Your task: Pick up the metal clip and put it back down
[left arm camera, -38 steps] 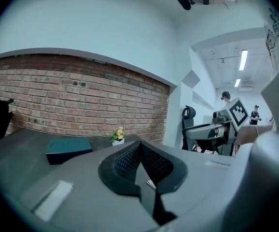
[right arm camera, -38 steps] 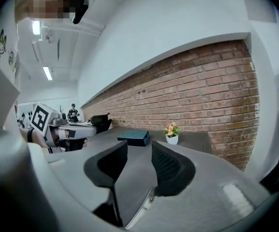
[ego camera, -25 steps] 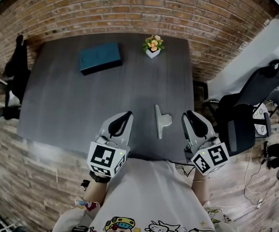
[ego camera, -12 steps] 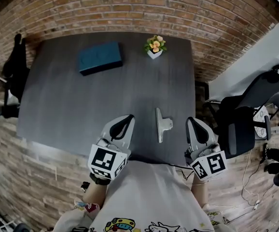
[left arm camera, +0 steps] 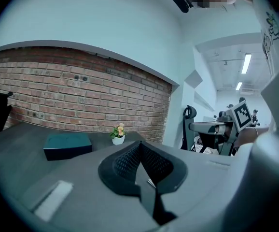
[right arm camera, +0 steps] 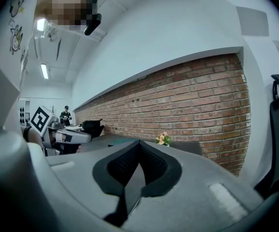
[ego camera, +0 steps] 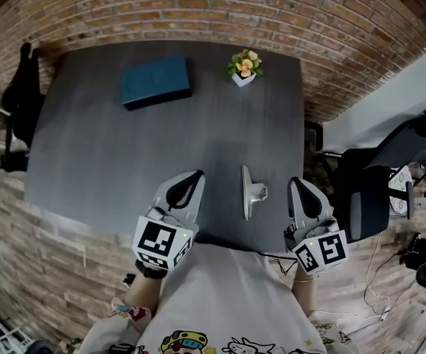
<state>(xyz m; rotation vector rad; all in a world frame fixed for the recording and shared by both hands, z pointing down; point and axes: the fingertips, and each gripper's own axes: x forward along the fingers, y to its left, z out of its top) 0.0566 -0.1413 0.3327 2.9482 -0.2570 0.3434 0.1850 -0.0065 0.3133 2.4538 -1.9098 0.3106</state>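
Closest in, at the bottom of the head view, the person's pale cartoon-printed shirt [ego camera: 228,301] fills the frame, a grey gripper poking out on either side of it. The left gripper [ego camera: 191,178], with its black-and-white marker cube at the rear, hangs over the near edge of the dark grey table [ego camera: 110,161]. Look along it in the left gripper view: black ribbed pads pressed tight together, no gap, nothing pinched between them. Across on the other side, the right gripper [ego camera: 299,185] sits level with it over the table's near right corner, and the right gripper view tells the same story, jaws fully together and empty.

Between the two lies the long silver metal clip [ego camera: 250,192], flat on the tabletop close to the near edge. Its strip runs away from the person and its small handle tab sticks out towards the right gripper. It is nearer the right gripper than the left, but clear of both; neither one touches it.

Further up the table, well apart from the clip, the flat teal rectangular box [ego camera: 156,82] sits on the far left. To its right, at the far edge, stands the small white pot of orange and yellow flowers [ego camera: 245,66]. Behind it all runs the red brick wall [ego camera: 198,6], and off to the right of the table there is a black office chair [ego camera: 390,168].
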